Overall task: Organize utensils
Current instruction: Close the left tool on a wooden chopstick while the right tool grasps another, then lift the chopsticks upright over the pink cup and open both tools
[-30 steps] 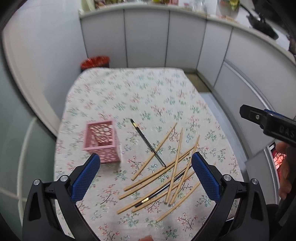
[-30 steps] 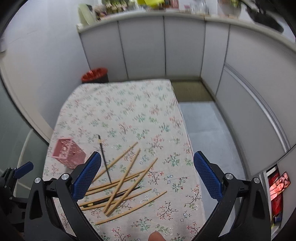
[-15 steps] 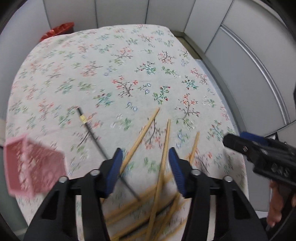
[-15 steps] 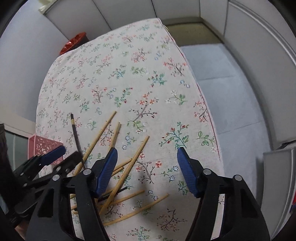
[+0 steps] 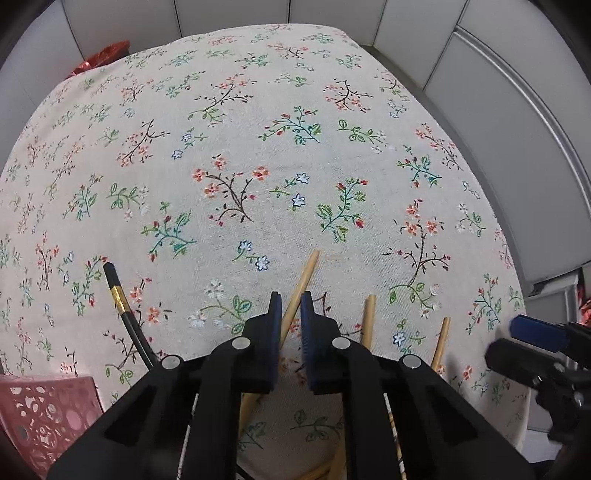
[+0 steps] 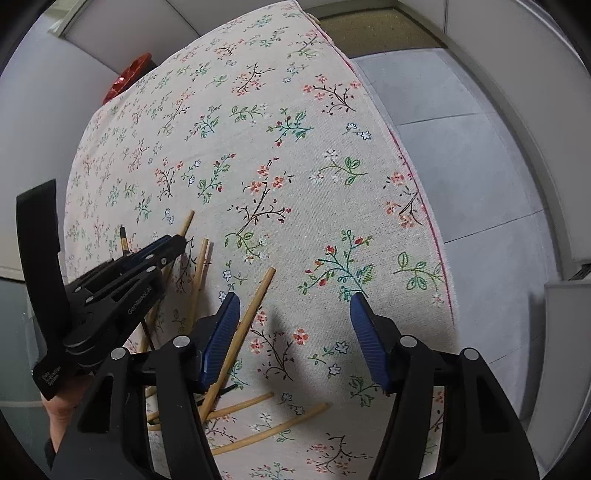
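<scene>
Left gripper (image 5: 287, 308), bottom center of its view: jaws just closed down to a slit w/ a wooden chopstick (image 5: 303, 275) pinched between them. Pink basket (image 5: 44, 413) sits lower left on the floral surface (image 5: 258, 147). Right gripper (image 6: 291, 321): jaws closing, abt half open, nothing held; a loose chopstick (image 6: 255, 302) runs past its left pad.

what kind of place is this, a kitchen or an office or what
Probably an office corner set up for recording, not a kitchen: grey partition panels wall in a table under a floral cloth, with a red bin beside it. Wooden chopsticks and a pink basket look like props.
</scene>
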Demonstrator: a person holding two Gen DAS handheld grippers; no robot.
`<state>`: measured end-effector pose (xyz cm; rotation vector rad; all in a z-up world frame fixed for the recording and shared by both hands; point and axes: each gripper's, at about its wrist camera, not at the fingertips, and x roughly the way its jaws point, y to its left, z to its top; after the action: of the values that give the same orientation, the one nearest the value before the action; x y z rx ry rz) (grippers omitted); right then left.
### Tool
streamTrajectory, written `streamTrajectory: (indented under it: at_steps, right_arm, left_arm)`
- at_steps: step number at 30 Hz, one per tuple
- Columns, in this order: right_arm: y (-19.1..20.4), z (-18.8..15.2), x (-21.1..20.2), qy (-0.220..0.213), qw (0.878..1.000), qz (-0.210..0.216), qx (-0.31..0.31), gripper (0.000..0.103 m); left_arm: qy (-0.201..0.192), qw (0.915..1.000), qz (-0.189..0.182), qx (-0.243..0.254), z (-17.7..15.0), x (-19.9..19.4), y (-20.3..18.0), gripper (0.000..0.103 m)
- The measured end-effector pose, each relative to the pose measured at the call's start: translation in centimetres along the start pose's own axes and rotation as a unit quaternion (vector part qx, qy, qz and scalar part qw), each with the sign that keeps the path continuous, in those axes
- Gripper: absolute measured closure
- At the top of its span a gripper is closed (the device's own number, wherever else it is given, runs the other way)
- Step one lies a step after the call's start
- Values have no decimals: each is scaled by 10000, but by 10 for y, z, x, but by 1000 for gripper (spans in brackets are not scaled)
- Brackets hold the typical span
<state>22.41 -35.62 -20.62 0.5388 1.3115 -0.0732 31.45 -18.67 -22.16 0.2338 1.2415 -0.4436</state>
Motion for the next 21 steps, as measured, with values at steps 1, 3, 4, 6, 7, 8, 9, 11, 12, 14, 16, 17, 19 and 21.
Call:
streamTrajectory:
  at_steps: [1,3,4,6,7,8,9,11,12,14,16,17,19,21]
  right_arm:
    - [1,0,2,5,10000,-2,16,48]
    - [5,0,8,57,10000,37,37,53]
    - [7,0,11,97,9999,71,62,56]
    - [12,0,17,172,9998,104,98,59]
    - [14,-1,20,196,9997,99,99,61]
    - [17,-2,22,217,9997,64,81,62]
    - [21,-2,25,230,9997,-14,39,64]
    - [29,-5,28,182,9996,-201,-45,68]
    - [34,-4,30,141,9991,-353,-160,70]
    - [38,-2,32,73,9977,-601,-304,72]
    - [42,-1,33,-18,9953,-859,-436,81]
    - [41,-1,34,-40,9951,-881,-455,87]
    - [36,2,34,-100,9957,-840,-386,93]
    - [27,7,33,-127,9974,-657,-268,97]
  left_arm:
    - [-5,10000,13,-15,-2,-2,1,93]
    - [-75,9999,73,15,-7,-12,3,94]
    - [-119,9999,90,26,-9,-17,2,94]
    - [-293,9995,107,40,-16,-40,4,94]
    - [-349,9993,108,42,-18,-47,4,94]
    - [-460,9988,131,54,-23,-61,3,95]
    - [-564,9982,167,72,-27,-73,4,95]
    - [-769,9967,213,125,-31,-93,2,95]
    - [-857,9960,221,134,-32,-101,2,95]
    - [-1046,9939,287,182,-42,-121,2,96]
    - [-1204,9920,311,194,-51,-137,3,96]
    - [-1329,9905,317,175,-58,-149,5,96]
    - [-1482,9881,378,164,-65,-158,6,96]
    - [-1652,9856,358,65,-74,-171,14,97]
